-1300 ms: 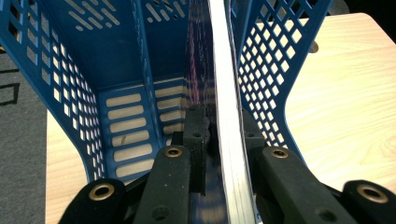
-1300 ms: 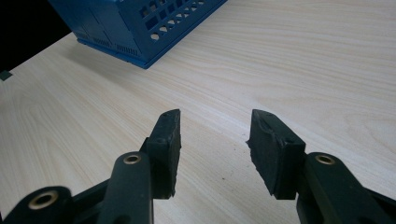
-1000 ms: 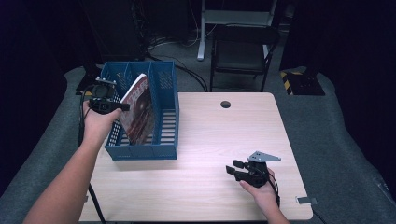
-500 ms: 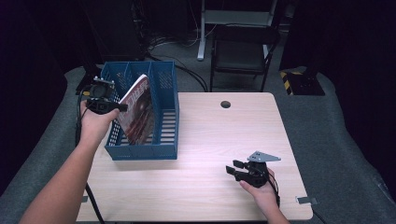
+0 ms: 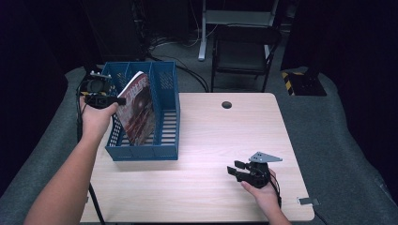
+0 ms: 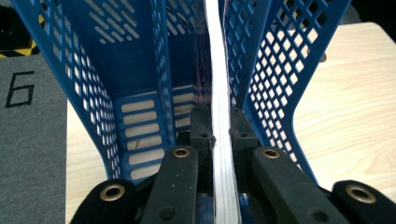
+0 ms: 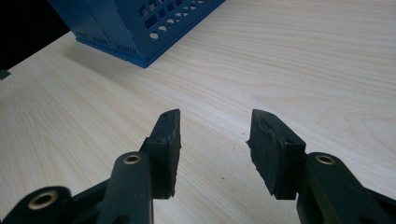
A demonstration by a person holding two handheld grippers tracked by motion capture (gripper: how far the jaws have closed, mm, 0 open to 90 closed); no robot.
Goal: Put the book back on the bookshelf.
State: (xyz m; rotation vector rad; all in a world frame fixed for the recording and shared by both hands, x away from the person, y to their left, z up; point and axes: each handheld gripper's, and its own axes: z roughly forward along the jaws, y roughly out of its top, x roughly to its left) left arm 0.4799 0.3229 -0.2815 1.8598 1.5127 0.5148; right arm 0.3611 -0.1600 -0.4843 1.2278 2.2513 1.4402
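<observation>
A blue plastic file basket [image 5: 165,119] with perforated walls stands on the left of the wooden table [image 5: 225,140]. A magazine [image 5: 138,110] with a dark red cover leans tilted inside it, its top sticking out above the rim. My left gripper [image 5: 117,101] is shut on the magazine's upper left edge. In the left gripper view the white page edges [image 6: 219,140] run up between the two pads, with the basket [image 6: 130,84] behind. My right gripper [image 5: 232,169] rests low over the table's front right, open, nothing between its fingertips [image 7: 169,135].
A round cable hole [image 5: 226,104] sits near the table's far edge. A black chair [image 5: 241,54] stands beyond the table. Grey carpet [image 5: 338,154] surrounds it. The basket's corner [image 7: 140,28] lies far ahead of the right gripper's jaws.
The left hand and the magazine have shifted only slightly over the basket. The right gripper has kept still.
</observation>
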